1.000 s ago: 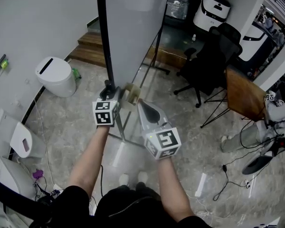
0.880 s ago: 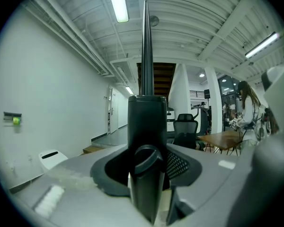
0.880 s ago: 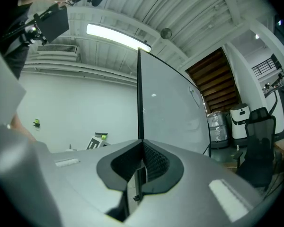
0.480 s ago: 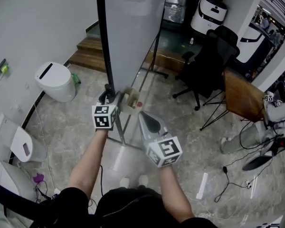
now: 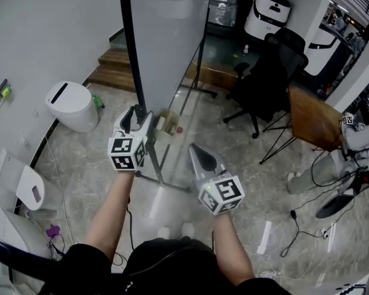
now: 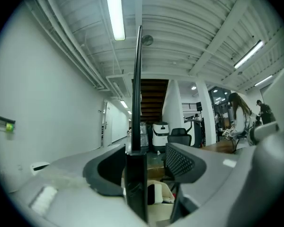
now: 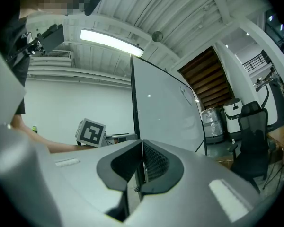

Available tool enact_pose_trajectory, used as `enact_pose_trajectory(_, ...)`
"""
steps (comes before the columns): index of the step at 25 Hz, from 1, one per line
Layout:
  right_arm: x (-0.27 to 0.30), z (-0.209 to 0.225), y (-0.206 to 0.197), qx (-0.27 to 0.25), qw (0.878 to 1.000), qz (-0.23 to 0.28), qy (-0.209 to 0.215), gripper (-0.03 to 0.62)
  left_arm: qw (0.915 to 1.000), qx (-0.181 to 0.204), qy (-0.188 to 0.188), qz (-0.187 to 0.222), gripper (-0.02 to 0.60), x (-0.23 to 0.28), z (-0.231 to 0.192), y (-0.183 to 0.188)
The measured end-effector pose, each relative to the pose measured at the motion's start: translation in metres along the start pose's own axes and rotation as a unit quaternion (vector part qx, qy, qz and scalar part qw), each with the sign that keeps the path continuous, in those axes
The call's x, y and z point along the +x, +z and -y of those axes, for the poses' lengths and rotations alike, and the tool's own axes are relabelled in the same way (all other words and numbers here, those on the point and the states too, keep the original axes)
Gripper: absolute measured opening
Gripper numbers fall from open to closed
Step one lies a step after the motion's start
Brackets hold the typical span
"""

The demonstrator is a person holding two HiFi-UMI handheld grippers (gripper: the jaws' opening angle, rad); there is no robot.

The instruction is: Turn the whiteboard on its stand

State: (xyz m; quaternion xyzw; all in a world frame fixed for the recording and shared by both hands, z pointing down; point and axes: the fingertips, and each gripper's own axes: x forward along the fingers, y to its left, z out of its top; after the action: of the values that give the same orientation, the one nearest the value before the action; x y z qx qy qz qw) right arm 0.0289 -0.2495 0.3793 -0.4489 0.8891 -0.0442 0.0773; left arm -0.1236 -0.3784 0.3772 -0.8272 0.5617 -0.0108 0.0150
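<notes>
The left gripper (image 5: 138, 115) is holding its jaws apart; they have just been opening. The whiteboard's dark side edge (image 6: 138, 79) is standing between them. The whiteboard (image 5: 166, 35) is rising upright in the middle, with its top cut off. Just right of it, nearer, the right gripper (image 5: 197, 149) is keeping its jaws together, empty.

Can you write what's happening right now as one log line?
left tool: open, jaws have just been opening, whiteboard edge between them | right tool: shut, empty
</notes>
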Motion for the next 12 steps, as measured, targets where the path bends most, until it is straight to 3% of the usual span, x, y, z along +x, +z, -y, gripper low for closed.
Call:
enact_pose_trajectory(6,-0.016,0.004,0.010,-0.008,1.000,0.009,-0.012,0.011,0.9991,0.023,-0.007,0.035,0.253,-0.016,0.018,0.034)
enact_pose_trajectory(12,-0.031,0.009,0.016,-0.028,0.999,0.007,-0.025,0.011,0.9973,0.022,-0.063,0.030,0.235,-0.022,0.074,0.025)
